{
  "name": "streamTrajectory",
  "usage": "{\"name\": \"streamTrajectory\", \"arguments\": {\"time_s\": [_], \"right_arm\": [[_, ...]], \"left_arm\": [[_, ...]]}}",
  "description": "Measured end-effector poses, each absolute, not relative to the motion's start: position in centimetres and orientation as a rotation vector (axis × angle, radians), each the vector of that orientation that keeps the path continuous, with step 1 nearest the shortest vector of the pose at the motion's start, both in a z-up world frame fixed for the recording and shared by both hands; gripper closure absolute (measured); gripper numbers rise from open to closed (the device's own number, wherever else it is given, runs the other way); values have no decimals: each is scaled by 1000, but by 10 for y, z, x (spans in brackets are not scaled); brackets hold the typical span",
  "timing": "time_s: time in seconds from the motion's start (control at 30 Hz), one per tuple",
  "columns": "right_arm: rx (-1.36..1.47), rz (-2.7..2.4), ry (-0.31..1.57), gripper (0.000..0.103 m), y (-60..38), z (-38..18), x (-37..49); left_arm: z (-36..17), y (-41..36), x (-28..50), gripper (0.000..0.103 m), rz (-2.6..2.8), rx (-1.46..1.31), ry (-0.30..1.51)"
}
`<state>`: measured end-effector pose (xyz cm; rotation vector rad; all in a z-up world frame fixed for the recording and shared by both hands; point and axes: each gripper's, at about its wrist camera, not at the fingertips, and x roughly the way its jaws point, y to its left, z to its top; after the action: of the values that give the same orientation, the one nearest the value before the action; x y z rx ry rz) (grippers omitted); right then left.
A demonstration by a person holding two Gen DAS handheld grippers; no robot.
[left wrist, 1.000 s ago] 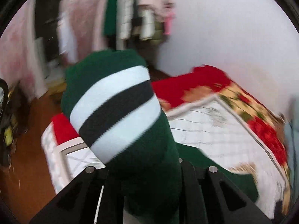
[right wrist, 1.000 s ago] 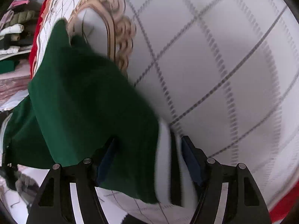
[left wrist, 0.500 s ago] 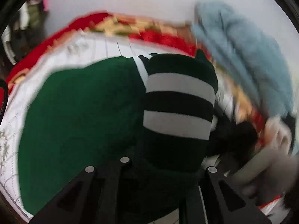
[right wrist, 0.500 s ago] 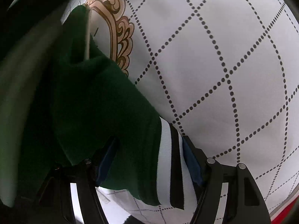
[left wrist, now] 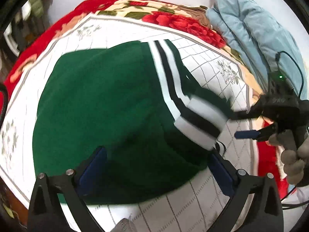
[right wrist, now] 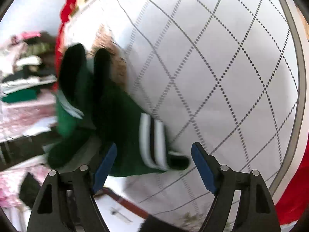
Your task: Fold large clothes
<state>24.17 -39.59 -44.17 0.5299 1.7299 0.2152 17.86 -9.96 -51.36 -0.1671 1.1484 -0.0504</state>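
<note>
- The left gripper [left wrist: 156,166] has its fingers spread wide apart, holding nothing.
- The right gripper [right wrist: 153,166] is wide apart too, with nothing held.
- The green sweater [left wrist: 100,104] lies on the white quilt [left wrist: 212,65] just in front of both.
- Its striped cuff [left wrist: 199,121] rests on top.
- A blue jacket [left wrist: 256,29] sits by the wall.

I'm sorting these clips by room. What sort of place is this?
Most likely a bedroom: the green sweater lies on a quilted bedspread with a red floral border, and a light blue jacket rests at its edge.
</note>
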Motion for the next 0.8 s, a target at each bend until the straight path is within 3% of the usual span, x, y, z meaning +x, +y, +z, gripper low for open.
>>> {"name": "streamTrajectory", "arguments": {"time_s": [0.1, 0.27, 0.37, 0.4, 0.43, 0.47, 0.63, 0.8], "right_arm": [[654, 279, 1716, 6, -393, -433, 244], [784, 383, 1757, 5, -330, -450, 251], [706, 426, 1844, 6, -293, -476, 248], [675, 420, 1851, 21, -286, -482, 247], [634, 412, 1858, 85, -277, -484, 246], [582, 414, 1858, 93, -268, -480, 245], [482, 288, 1730, 96, -279, -436, 241], [433, 96, 1905, 95, -306, -488, 231]], "left_arm": [[-508, -87, 167, 0, -12, -231, 1180], [-495, -53, 157, 0, 134, -269, 1193], [-496, -32, 161, 0, 234, -260, 1203], [-499, -24, 165, 0, 276, -251, 1213], [-502, -16, 169, 0, 307, -252, 1225], [-503, -11, 171, 0, 330, -256, 1231], [-501, 12, 186, 0, 408, -266, 1204], [-513, 13, 209, 0, 435, -234, 1215]]}}
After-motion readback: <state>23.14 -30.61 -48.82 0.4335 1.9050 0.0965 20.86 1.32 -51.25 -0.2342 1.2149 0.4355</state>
